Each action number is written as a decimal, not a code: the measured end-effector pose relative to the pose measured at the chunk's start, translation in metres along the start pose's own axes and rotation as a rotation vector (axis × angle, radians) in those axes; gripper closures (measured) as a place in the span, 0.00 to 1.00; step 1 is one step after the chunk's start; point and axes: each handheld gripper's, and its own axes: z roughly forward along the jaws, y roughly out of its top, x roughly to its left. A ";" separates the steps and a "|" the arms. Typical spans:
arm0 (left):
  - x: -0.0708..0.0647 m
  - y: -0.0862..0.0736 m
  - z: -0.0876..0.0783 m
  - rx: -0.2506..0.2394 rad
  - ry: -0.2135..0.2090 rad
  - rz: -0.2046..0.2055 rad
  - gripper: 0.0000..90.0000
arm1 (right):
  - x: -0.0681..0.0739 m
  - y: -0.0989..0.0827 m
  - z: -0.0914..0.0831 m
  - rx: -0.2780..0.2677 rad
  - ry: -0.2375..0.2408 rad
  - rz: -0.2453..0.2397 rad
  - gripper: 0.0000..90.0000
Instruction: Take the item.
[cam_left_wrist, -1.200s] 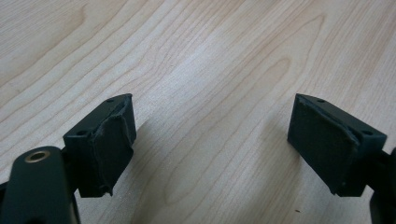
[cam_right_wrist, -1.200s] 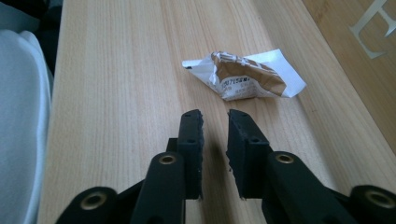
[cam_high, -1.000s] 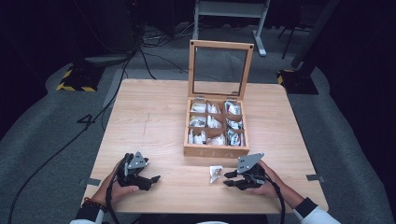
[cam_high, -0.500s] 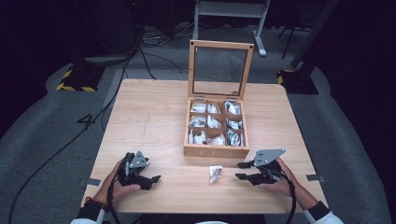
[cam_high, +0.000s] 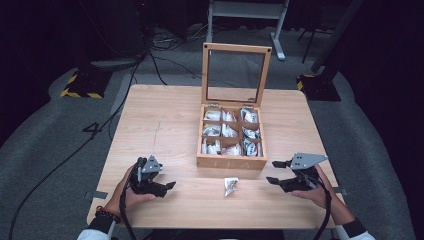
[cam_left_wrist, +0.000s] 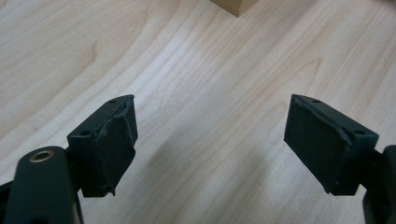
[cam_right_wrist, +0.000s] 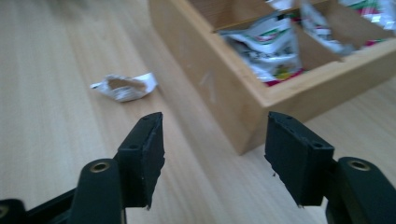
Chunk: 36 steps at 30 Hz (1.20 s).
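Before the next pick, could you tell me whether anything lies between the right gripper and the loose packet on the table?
Nothing visible does: only bare table separates the open right gripper from the packet. The wooden box stands beyond that line.

Crumpled white packet (cam_high: 230, 185) on table

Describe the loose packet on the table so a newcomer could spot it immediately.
Find the open wooden tea box on the table. Just in front of its front wall lies a small crumpled white packet, the one packet outside the compartments, between the two grippers.
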 end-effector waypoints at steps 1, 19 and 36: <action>0.002 0.003 0.000 0.001 0.001 -0.011 0.20 | -0.003 0.000 -0.002 -0.008 -0.017 0.011 0.40; 0.026 0.080 0.009 -0.111 -0.027 0.016 0.18 | -0.064 0.014 -0.020 -0.062 -0.166 0.120 0.34; 0.062 0.145 0.016 -0.188 0.014 -0.013 0.18 | -0.111 0.059 -0.003 -0.103 -0.216 0.154 0.40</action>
